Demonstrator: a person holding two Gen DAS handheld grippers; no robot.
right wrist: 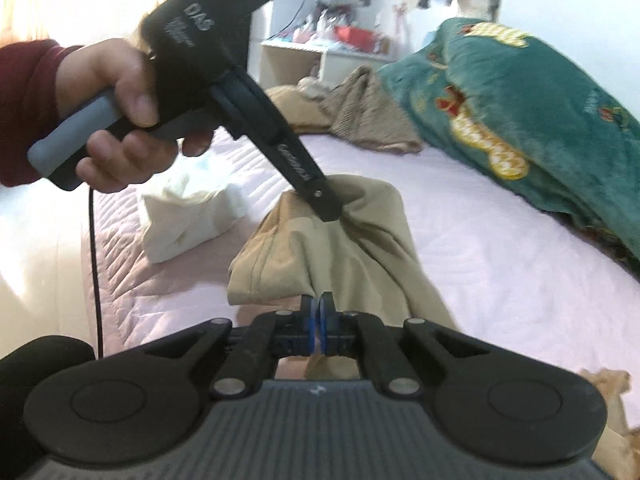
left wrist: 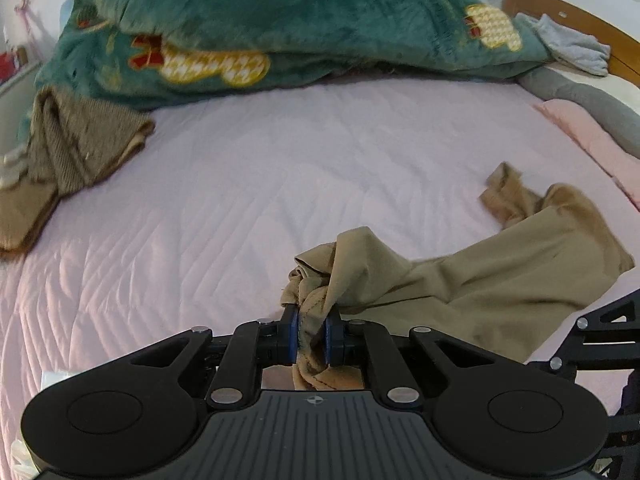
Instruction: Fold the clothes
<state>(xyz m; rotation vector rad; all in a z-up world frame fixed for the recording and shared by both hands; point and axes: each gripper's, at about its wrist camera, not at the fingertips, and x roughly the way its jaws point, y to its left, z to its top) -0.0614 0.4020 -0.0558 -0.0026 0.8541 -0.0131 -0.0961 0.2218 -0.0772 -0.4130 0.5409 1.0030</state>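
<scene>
A tan garment [left wrist: 500, 276] hangs lifted above the pink bed sheet [left wrist: 240, 184], stretched between both grippers. In the left wrist view my left gripper [left wrist: 312, 336] is shut on a bunched end of it, and the cloth is wedged between the blue pads [left wrist: 295, 334]. In the right wrist view my right gripper [right wrist: 319, 322] is shut on a thin edge of the same tan garment [right wrist: 304, 252], which drapes up to the left gripper [right wrist: 330, 210]. A hand [right wrist: 120, 120] in a dark red sleeve holds that left gripper. Part of the right gripper's black frame shows at the right edge [left wrist: 600, 340].
A teal plush blanket [left wrist: 280, 24] is heaped along the far side of the bed. A brown knitted garment [left wrist: 76, 140] lies at the left and a white cloth [right wrist: 188, 216] near the bed's edge. A grey pillow [left wrist: 584, 100] and a wooden headboard [left wrist: 568, 12] are at the right.
</scene>
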